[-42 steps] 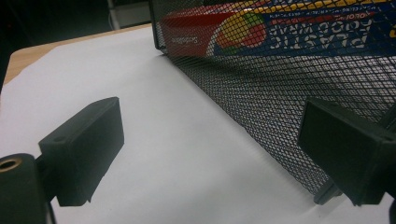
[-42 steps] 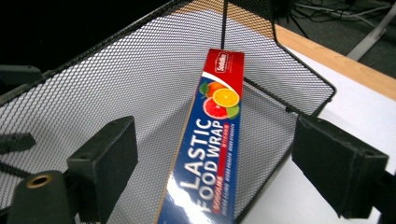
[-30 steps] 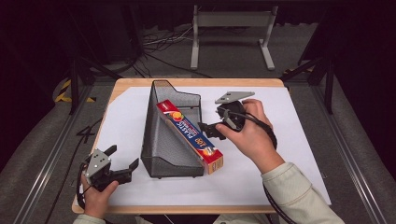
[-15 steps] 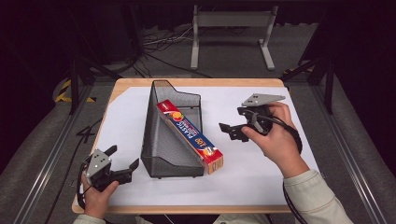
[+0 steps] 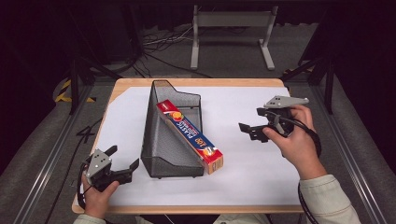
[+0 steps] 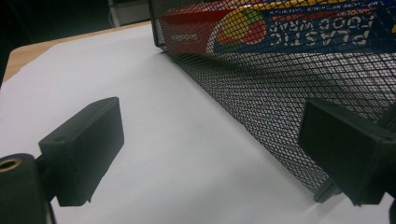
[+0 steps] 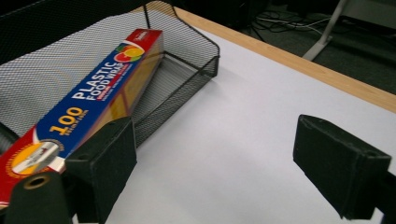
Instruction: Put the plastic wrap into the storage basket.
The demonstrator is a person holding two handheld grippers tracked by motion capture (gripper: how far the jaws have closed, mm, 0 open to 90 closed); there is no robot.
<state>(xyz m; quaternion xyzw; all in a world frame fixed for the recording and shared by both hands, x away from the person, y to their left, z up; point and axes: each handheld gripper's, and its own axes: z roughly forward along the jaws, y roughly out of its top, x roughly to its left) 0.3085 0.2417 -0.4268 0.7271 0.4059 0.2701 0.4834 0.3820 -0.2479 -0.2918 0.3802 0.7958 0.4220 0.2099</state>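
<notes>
The right gripper hung with jaws spread, empty, the plastic food wrap box well to its left. Drawing away cleanly meant lifting clear without brushing that box. It leaned in the black mesh file holder, label upward, one end jutting out. The left gripper sat spread beside the holder's mesh wall.

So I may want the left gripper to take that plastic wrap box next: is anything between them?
Yes. The mesh basket has its tall side wall between the open left gripper and the plastic wrap box. In the left gripper view the box shows through that mesh. The box's near end sticks out on the far side.
</notes>
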